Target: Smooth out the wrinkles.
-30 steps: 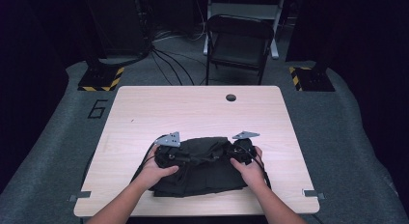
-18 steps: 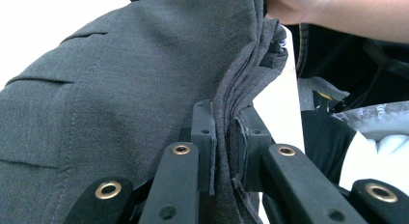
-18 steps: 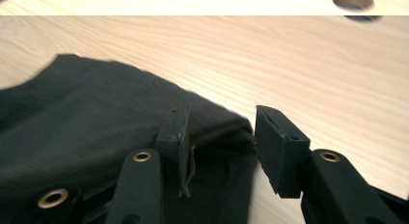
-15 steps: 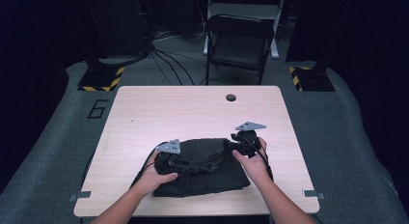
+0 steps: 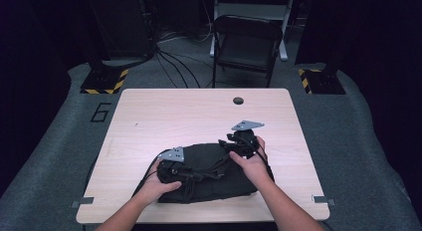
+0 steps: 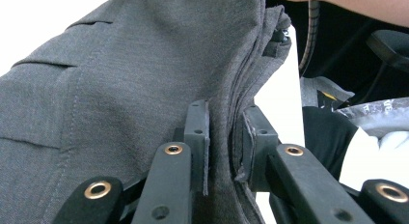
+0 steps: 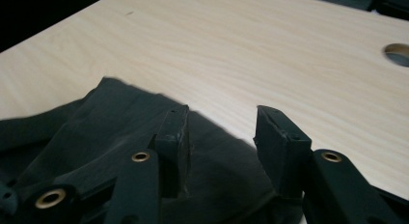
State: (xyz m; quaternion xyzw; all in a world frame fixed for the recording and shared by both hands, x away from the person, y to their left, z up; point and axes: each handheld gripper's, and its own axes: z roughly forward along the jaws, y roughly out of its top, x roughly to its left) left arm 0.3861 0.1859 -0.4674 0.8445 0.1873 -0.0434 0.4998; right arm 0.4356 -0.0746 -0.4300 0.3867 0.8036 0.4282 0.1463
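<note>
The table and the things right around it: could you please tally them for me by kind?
Dark garment: 1
Grippers, left gripper and right gripper: 2
Wooden table: 1
Folding chair behind it: 1
Total: 5

Left gripper [image 6: 225,137] clamped a bunched fold of dark grey woven garment [image 6: 120,89], jaws pressed on either side. Cloth hung stitched and pleated against the pale counter [image 6: 277,96].

Garment [image 5: 209,173] on table [image 5: 199,116] near front edge, btwn L claw [image 5: 185,174] & R claw [image 5: 230,144].
</note>
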